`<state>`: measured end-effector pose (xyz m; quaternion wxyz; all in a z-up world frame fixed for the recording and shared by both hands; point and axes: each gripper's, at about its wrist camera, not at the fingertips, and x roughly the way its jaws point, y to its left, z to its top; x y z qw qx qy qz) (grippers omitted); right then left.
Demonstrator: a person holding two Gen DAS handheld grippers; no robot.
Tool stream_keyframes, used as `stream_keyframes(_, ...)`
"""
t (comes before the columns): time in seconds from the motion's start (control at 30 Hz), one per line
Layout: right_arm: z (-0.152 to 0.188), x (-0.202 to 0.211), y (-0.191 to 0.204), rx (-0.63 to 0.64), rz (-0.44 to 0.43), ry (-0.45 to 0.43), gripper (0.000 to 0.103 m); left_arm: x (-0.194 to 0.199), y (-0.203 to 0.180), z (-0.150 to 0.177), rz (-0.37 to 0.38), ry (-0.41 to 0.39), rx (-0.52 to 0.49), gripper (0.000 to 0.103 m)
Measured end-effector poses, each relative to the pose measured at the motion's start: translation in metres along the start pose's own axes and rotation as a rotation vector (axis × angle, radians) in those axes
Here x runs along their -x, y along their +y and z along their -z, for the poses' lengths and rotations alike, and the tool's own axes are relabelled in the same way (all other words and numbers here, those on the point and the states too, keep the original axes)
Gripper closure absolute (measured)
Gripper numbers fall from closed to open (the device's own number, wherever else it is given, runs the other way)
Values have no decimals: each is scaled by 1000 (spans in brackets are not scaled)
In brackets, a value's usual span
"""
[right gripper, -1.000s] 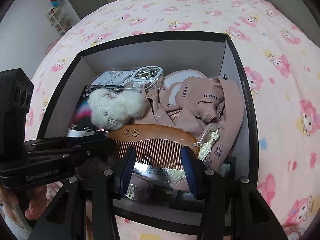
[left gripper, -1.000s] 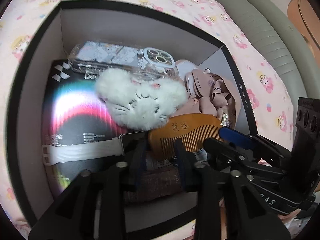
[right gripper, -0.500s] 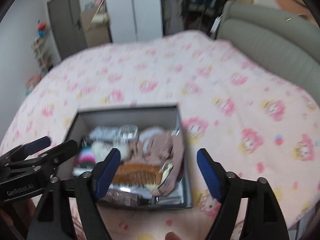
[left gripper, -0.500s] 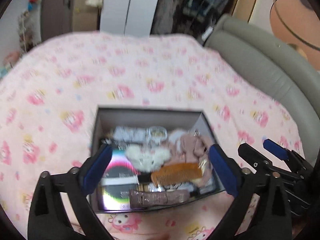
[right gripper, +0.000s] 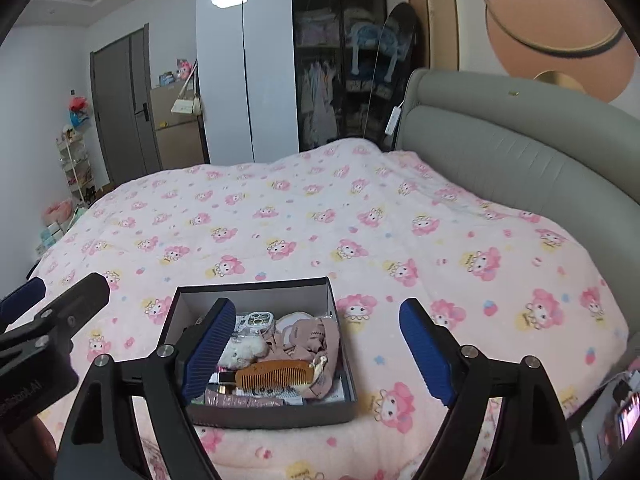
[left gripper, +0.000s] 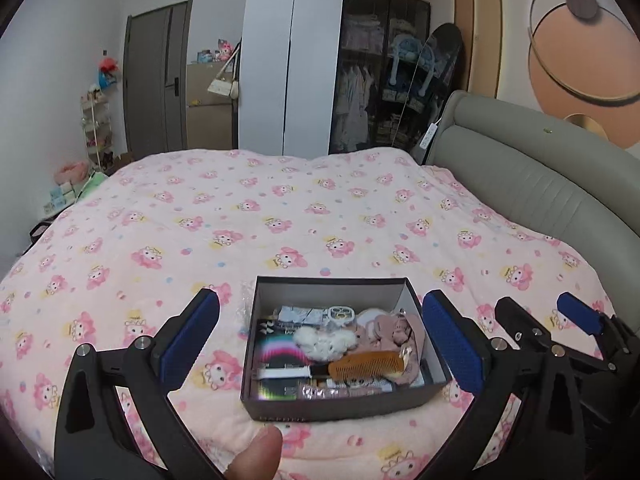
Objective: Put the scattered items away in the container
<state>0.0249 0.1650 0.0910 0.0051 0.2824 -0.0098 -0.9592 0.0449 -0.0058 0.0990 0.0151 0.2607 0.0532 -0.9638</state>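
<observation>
Most of both frames is filled by the pink cartoon-print blanket (left gripper: 280, 216), which spreads bare from the grey padded headboard (left gripper: 532, 184) at the right edge to the drop-off at the left, with open cloth on every side of the box. Behind it, across the upper half, stand a white wardrobe (left gripper: 292, 64) and a dark door (left gripper: 156, 76). Near the lower centre of the left view sits the dark open-topped box (left gripper: 344, 400), well inside the bed's near edge; a strip of blanket lies between its front wall and the bottom of the frame. Its contents are packed level with the rim: a pink cloth (left gripper: 400, 332) at right, a glossy dark packet (left gripper: 276, 352) at left, a white fluffy toy (left gripper: 324, 340), a clear phone case (left gripper: 316, 314) against the back wall, and a wooden comb (left gripper: 370, 366) lying across the front. The left gripper (left gripper: 320, 340) is spread wide and holds nothing, its blue pads framing the box from outside both side walls. The right gripper (right gripper: 316, 344) is likewise wide and empty, shifted so one pad overlaps the box's left half. Only the left view shows a fingertip (left gripper: 256, 456) at the bottom edge and the packet uncovered; only the right view shows a phone screen (right gripper: 628, 416) at lower right.
</observation>
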Motion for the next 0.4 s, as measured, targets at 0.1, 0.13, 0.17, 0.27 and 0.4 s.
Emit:
stream_keyframes(0.1, 20, 7, -1, -18, -5, 15, 19, 1, 4, 23, -32, 36, 18, 1)
stream_keyframes(0.13, 24, 7, -2, -21, -8, 24, 19, 0, 3, 29, -31, 45, 17, 1)
stream_keyframes(0.17, 28, 6, -2, -21, -6, 37, 19, 0, 3, 32, -31, 53, 11, 1)
stream_keyframes(0.27, 35, 2, -3, -8, -12, 53, 19, 3, 2, 37, -59, 52, -9, 1)
stream_keyframes(0.4, 37, 2, -3, -19, -11, 60, 19, 8, 1, 36, -51, 44, -12, 1)
